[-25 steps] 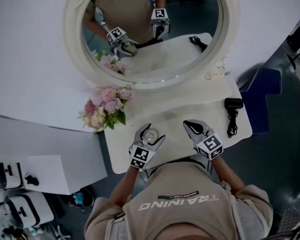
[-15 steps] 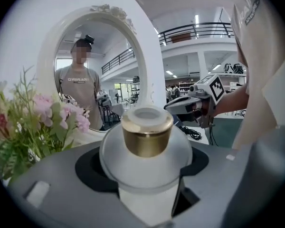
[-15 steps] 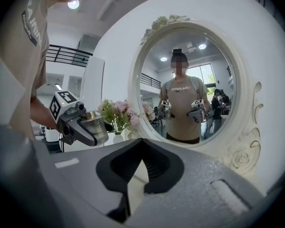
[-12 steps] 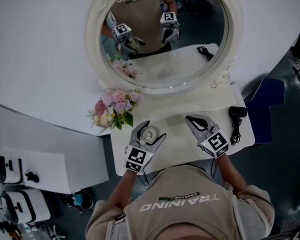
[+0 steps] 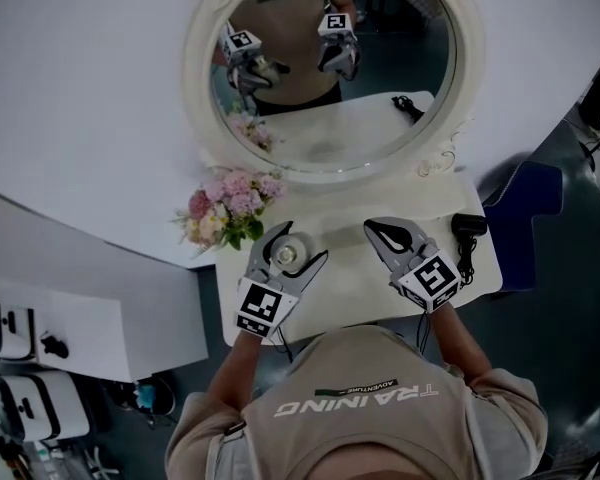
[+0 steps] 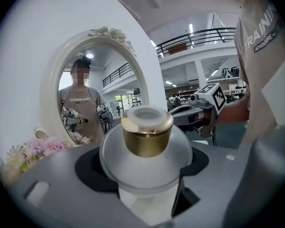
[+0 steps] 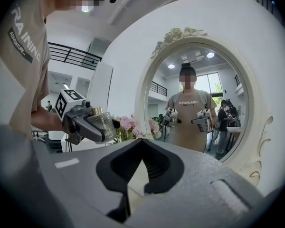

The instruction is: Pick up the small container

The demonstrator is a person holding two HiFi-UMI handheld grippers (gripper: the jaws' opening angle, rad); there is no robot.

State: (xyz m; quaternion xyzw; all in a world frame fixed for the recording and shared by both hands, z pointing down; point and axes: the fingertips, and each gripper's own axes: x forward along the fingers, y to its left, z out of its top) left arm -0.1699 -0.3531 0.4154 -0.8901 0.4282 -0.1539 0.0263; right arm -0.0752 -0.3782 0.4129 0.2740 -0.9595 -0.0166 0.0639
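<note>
Standing upright, cap [image 6: 147, 137] uppermost, the small container [image 6: 147, 163] is held by left gripper [image 5: 290, 252] fingers [image 6: 52, 184]; right gripper [image 5: 372, 228] fingers [image 7: 199, 175] touch.

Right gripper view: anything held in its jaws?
No: the right gripper's jaws are together on nothing; the small container is in the left gripper.

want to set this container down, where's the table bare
Bare: the table strip from the mirror down to the left gripper and right gripper, plus the gap between them. Crowded: flowers at the left corner, black corded device at the right edge.
</note>
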